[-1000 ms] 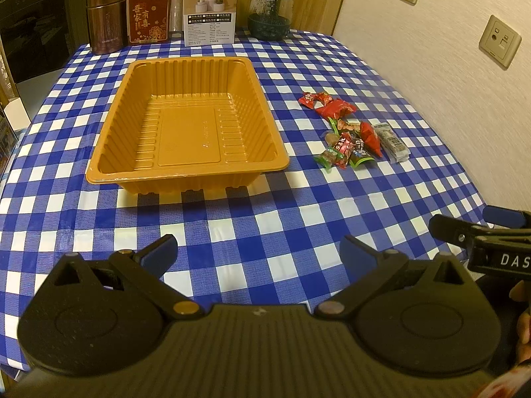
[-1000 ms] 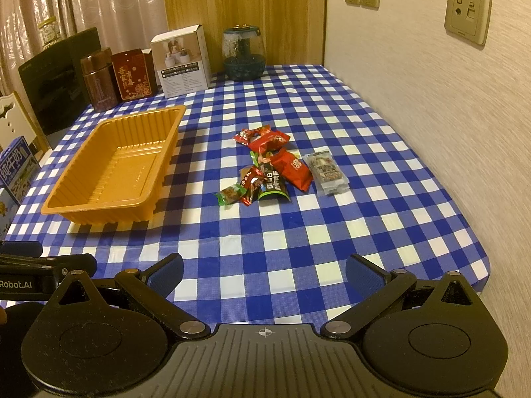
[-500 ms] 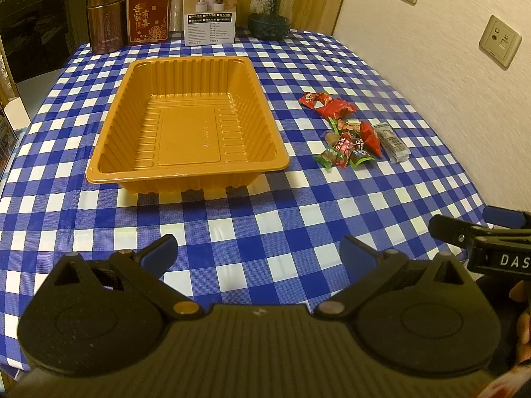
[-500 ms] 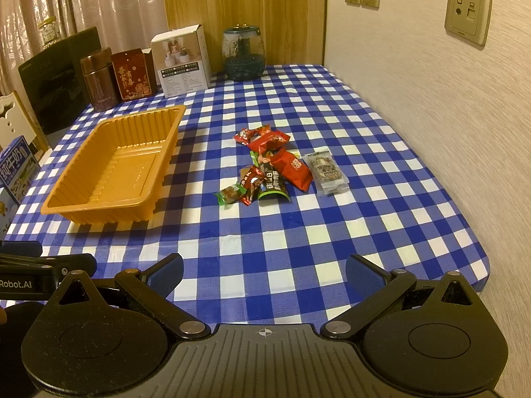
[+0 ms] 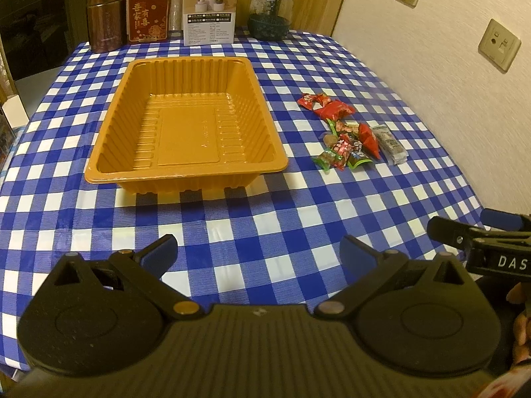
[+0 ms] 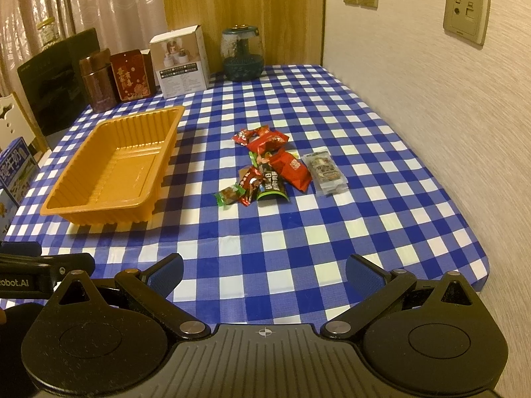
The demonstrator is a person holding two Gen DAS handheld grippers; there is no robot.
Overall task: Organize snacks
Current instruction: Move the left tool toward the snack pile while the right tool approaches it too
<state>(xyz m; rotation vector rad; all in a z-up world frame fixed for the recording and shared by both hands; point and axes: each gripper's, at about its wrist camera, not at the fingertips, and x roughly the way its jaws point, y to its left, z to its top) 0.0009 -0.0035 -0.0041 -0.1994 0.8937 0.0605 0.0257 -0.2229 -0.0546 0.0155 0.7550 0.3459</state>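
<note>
Holding both tongs low over the near edge of the table (image 5: 232, 219), blue/white check cloth. My left tongs (image 5: 259, 252) spread wide, nothing btwn the blue pads; right tongs (image 6: 264, 270) same, wide and empty. Orange tray (image 5: 186, 172) sits mid-table, left of center, nothing inside. Snacks (image 6: 268, 165) in a loose pile on the cloth to the right of the tray, apart from it: red wrappers, a green-ended candy, a dark packet, plus a clear pack (image 6: 327, 172) at the pile's right edge. Far edge of table: brown tin (image 5: 104, 15), red box (image 5: 147, 15), white box (image 5: 210, 8), glass jar (image 5: 270, 11) in a row. Both tongs well short of the snacks.
</note>
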